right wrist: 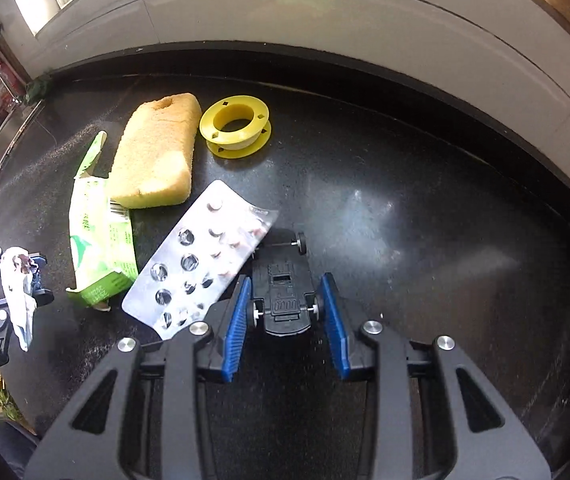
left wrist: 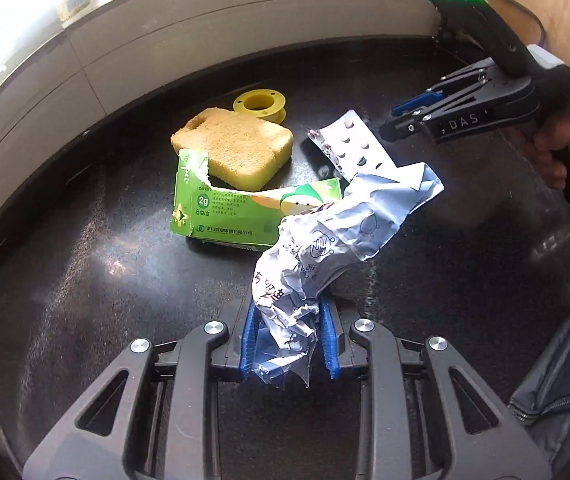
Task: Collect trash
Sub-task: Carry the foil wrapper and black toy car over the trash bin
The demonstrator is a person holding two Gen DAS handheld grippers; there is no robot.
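The black bench (right wrist: 405, 208) holds trash near its back edge. Left tongs (left wrist: 289, 332) are clamped on a wrapper (left wrist: 325, 236). Right tongs (right wrist: 285, 312) stand apart around a toy car (right wrist: 285, 292); they might grab it instead of the pill sheet (right wrist: 201, 256).

Bare counter (right wrist: 425, 216) lies right of the toy car (right wrist: 283, 296).

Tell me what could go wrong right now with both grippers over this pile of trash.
The right gripper is open around the overturned toy car, with the blister pack overlapping its left finger; closing might pinch or flip it. The crumpled wrapper in the left gripper hangs loosely and could drag the green box.
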